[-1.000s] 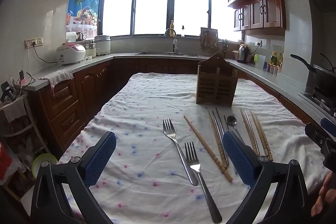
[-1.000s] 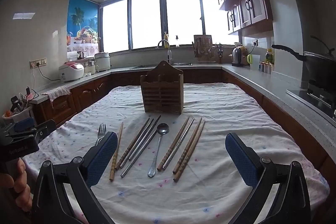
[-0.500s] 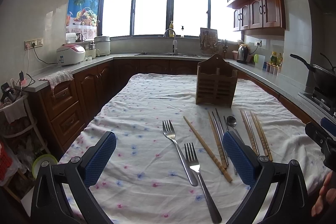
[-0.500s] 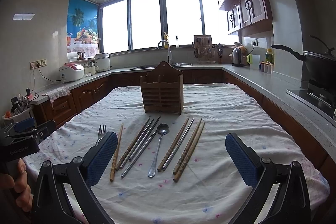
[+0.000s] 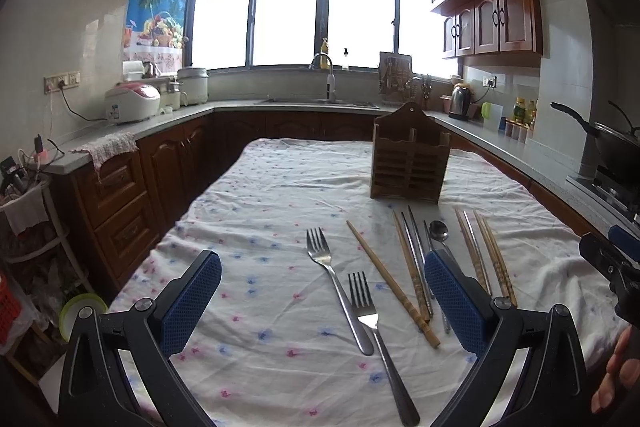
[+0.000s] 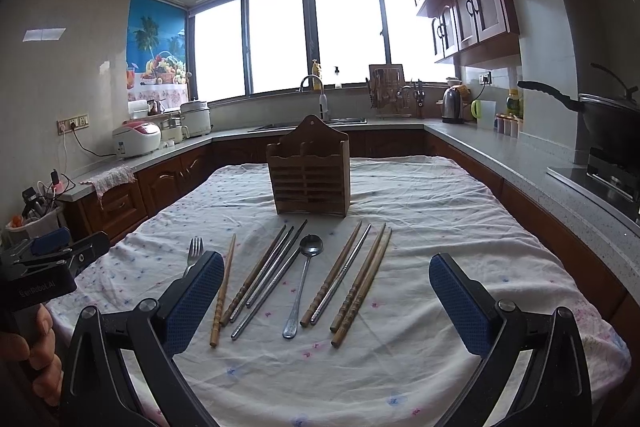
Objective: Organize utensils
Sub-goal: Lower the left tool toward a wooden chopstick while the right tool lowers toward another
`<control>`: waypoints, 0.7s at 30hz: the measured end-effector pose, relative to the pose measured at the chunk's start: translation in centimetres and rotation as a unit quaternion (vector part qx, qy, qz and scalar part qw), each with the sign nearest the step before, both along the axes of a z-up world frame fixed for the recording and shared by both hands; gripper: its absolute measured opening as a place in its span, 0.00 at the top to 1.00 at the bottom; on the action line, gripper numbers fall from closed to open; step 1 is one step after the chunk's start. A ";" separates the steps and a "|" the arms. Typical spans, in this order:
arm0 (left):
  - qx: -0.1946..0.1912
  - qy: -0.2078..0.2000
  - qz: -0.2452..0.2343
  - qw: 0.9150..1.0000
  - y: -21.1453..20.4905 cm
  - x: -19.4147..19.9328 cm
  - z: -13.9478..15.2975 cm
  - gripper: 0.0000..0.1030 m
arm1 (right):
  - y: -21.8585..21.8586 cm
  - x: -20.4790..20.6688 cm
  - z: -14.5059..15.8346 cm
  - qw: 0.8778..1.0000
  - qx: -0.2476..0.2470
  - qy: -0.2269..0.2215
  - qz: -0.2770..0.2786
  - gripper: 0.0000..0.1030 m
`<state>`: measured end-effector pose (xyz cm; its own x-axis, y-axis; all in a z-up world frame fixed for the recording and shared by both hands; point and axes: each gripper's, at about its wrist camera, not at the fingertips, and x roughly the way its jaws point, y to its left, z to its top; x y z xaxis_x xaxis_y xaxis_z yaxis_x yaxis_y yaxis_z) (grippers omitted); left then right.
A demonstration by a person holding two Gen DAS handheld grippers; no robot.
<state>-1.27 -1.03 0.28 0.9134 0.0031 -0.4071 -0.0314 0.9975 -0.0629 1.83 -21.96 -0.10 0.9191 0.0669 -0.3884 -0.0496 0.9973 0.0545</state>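
A wooden utensil holder (image 5: 408,163) (image 6: 309,179) stands upright on the cloth-covered table (image 5: 280,187). In front of it lie two forks (image 5: 340,287), a metal spoon (image 6: 304,279), several wooden chopsticks (image 6: 360,287) and several metal chopsticks (image 6: 272,287). My left gripper (image 5: 322,303) is open and empty, held low over the near table edge, with the forks between its fingers in view. My right gripper (image 6: 326,303) is open and empty, near the handle ends of the spoon and chopsticks.
Wooden cabinets and a grey counter (image 5: 160,123) run around the table. A rice cooker (image 5: 132,103) stands at the left, a sink with tap (image 5: 328,83) at the back, a kettle (image 5: 460,103) and a wok (image 6: 608,115) at the right.
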 end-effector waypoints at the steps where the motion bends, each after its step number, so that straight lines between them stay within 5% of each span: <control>1: -0.007 0.005 -0.004 1.000 0.1 0.2 0.0 0.01 | 0.0 0.1 0.1 1.000 0.001 0.001 0.000 0.00; 15: -0.062 0.090 -0.048 0.993 2.3 8.0 1.4 0.07 | -1.7 5.1 0.2 0.997 0.017 0.070 0.009 0.00; 21: -0.074 0.149 -0.088 0.982 1.9 13.6 1.8 0.27 | -3.5 8.8 -0.1 0.993 0.041 0.107 0.000 0.10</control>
<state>12.30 0.88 2.07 0.7349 -0.2241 -0.6401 0.1020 0.9696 -0.2224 10.68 -25.41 -0.19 0.8158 0.1056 -0.5686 -0.0272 0.9891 0.1447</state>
